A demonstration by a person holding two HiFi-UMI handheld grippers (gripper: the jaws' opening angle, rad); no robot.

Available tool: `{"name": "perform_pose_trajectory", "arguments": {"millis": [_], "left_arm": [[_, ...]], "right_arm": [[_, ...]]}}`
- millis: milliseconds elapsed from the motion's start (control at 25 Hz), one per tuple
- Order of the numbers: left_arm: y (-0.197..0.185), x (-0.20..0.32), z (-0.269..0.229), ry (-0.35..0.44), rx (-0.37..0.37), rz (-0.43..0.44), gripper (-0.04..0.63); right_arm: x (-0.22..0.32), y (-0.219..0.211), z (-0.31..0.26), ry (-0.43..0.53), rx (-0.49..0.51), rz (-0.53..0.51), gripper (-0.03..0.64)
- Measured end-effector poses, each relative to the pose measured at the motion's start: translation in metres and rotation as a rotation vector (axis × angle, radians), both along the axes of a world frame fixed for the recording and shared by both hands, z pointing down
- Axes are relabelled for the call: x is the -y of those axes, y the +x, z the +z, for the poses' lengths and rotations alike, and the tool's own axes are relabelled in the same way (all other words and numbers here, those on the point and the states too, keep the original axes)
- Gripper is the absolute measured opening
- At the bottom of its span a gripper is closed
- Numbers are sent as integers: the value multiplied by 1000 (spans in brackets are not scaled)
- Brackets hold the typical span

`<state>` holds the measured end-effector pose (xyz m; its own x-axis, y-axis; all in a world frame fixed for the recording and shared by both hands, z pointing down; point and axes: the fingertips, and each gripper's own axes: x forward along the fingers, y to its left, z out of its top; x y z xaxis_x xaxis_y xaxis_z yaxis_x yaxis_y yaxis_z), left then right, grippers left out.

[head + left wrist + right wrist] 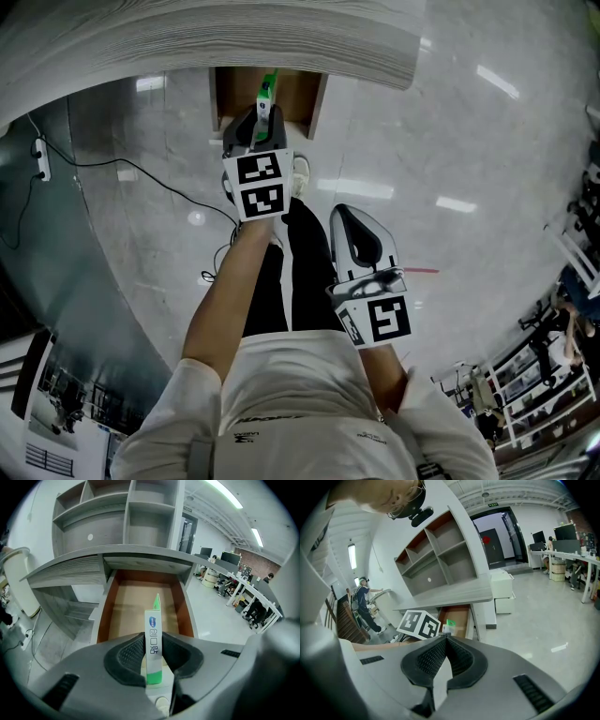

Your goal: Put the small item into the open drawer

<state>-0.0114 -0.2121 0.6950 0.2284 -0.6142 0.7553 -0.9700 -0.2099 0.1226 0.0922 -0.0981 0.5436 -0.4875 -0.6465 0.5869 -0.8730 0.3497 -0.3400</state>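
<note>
Left hand-held gripper (153, 645): clamped on the small carton (153, 623), upright over the open drawer (124, 606) front | Handling: likely light, thin card, crushable; you hold its lower flat faces, so keep pressure gentle | Right hand-held gripper (446, 641): closed, empty.

The small item (153, 644) is white and green; the drawer's (131, 606) inside is brown.

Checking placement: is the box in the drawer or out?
Out: the box is clamped in the left gripper, over the open drawer.
</note>
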Motion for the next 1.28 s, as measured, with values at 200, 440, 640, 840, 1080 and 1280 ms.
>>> {"name": "perform_pose_trajectory", "arguments": {"millis": [200, 440, 640, 840, 1080, 1280], "left_arm": [[-1, 1, 5, -7, -14, -9, 103], [-3, 3, 3, 22, -13, -33, 118], [-5, 0, -3, 31, -6, -34, 123], [-4, -2, -7, 41, -15, -22, 123], [-2, -6, -22, 61, -16, 1, 123], [0, -13, -42, 85, -21, 11, 118]], "right_arm": [[-1, 0, 4, -4, -7, -3, 32], [-2, 0, 7, -7, -8, 5, 32], [-5, -2, 4, -1, -16, 1, 32], [-9, -2, 5, 8, -21, 7, 32], [-16, -2, -4, 28, -30, 10, 32], [-25, -1, -19, 55, -33, 22, 32]]}}
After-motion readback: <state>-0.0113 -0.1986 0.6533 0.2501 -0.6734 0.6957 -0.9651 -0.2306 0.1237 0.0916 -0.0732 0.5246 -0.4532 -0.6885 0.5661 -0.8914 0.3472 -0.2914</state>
